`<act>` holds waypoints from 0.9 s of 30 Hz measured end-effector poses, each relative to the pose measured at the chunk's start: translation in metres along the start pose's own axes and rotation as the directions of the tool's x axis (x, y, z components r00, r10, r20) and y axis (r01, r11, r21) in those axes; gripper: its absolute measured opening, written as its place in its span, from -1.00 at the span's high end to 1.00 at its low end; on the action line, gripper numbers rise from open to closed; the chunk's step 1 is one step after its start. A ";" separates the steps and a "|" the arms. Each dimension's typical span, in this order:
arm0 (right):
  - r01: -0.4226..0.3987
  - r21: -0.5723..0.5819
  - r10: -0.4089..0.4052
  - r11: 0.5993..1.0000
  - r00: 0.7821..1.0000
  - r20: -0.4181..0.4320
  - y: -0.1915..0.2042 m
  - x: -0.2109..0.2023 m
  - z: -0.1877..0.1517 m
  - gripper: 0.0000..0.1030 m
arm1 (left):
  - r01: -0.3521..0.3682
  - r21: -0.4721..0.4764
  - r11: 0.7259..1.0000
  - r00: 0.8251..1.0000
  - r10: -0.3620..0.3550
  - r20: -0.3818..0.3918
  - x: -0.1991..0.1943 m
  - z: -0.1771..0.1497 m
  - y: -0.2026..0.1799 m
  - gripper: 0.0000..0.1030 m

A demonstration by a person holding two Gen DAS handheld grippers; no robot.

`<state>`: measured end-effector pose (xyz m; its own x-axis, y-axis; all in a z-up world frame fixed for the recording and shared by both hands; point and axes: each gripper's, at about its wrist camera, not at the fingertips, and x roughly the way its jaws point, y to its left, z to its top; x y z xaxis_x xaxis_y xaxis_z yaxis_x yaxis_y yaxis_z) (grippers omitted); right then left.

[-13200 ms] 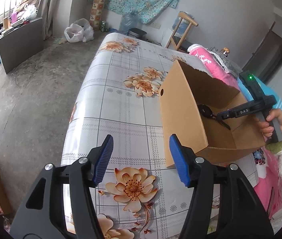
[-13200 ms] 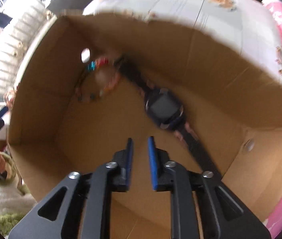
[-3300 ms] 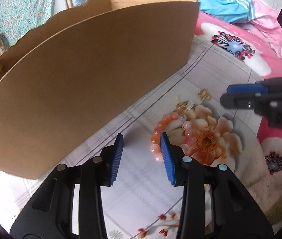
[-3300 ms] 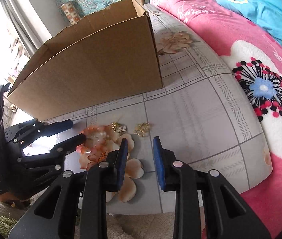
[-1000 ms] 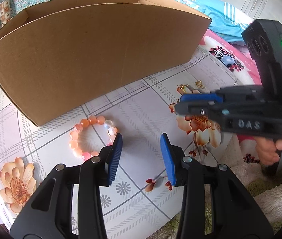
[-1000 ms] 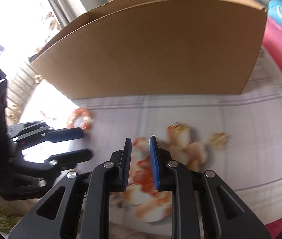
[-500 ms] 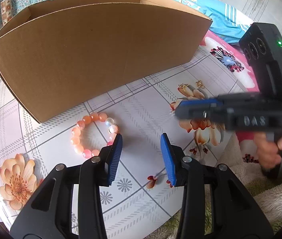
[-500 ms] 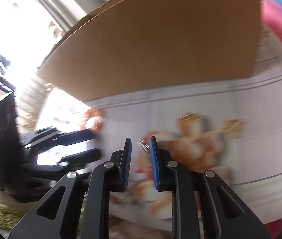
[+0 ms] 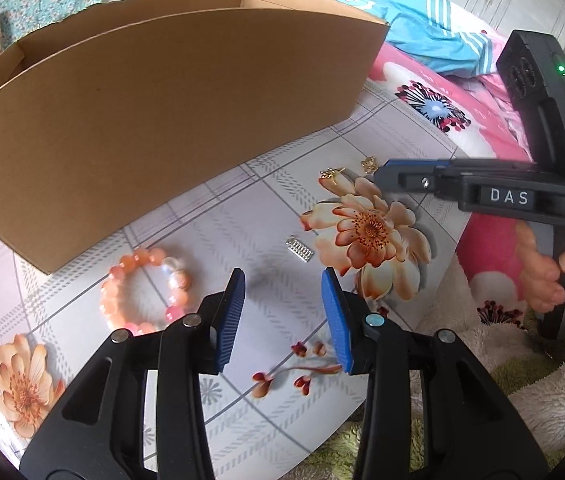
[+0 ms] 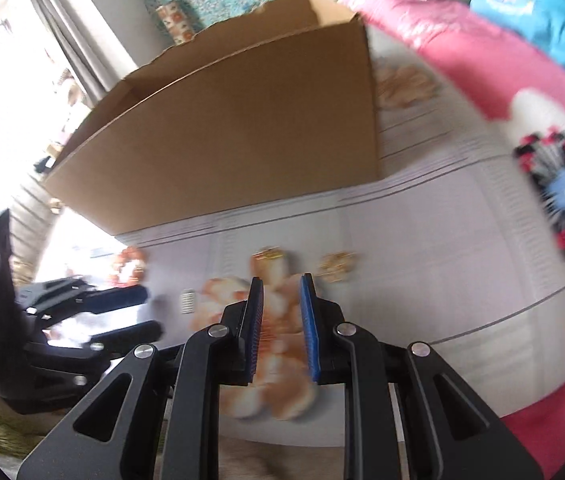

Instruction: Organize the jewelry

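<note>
"DAS" label on right tongs (image 9: pixel 380 174) body.

Cardboard box (image 9: pixel 154 120) interior hidden behind its near wall, bead bracelet (image 9: pixel 142 292) partly covered at 5 o'clock by left claw (image 9: pixel 282 312), gold pieces (image 10: pixel 338 266) smeared by motion blur, small silver clasp (image 9: pixel 299 249) too small to identify, hand (image 9: pixel 554 272) cut at 3 o'clock edge.

bracelet (image 9: pixel 144 292) before cardboard box (image 9: pixel 154 120), silver clasp (image 9: pixel 299 249) right of it, on tablecloth (image 9: pixel 274 220)
</note>
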<state>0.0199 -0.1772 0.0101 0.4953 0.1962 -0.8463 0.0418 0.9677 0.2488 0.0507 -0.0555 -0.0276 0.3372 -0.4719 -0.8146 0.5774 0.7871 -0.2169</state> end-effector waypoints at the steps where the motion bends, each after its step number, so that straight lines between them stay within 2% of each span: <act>1: 0.019 -0.010 -0.019 1.000 1.000 0.006 -0.001 0.000 0.001 0.63 | 0.000 0.002 1.000 1.000 0.000 -0.003 0.001 0.000 -0.001 0.27; 7: 0.047 -0.068 -0.047 0.997 0.999 0.010 -0.003 0.011 0.009 0.63 | -0.012 0.008 1.000 1.000 0.012 -0.014 0.003 0.001 -0.004 0.27; 12: 0.030 -0.085 -0.030 0.996 1.000 -0.005 -0.003 0.018 0.011 0.63 | -0.016 0.002 1.000 1.000 0.016 -0.015 0.005 0.004 -0.004 0.27; 22: -0.093 -0.045 0.090 0.995 0.993 -0.071 0.002 0.018 0.000 0.63 | -0.011 -0.001 1.000 1.000 0.011 -0.011 0.007 0.006 -0.002 0.26; 27: -0.205 0.048 0.208 0.978 0.974 -0.092 -0.009 0.016 -0.005 0.63 | -0.009 -0.009 1.000 1.000 0.009 -0.007 0.004 0.003 0.001 0.26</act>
<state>0.0235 -0.1822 -0.0081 0.4111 0.4073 -0.8155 -0.0193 0.8983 0.4389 0.0553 -0.0576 -0.0293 0.3371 -0.4620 -0.8203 0.5676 0.7949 -0.2144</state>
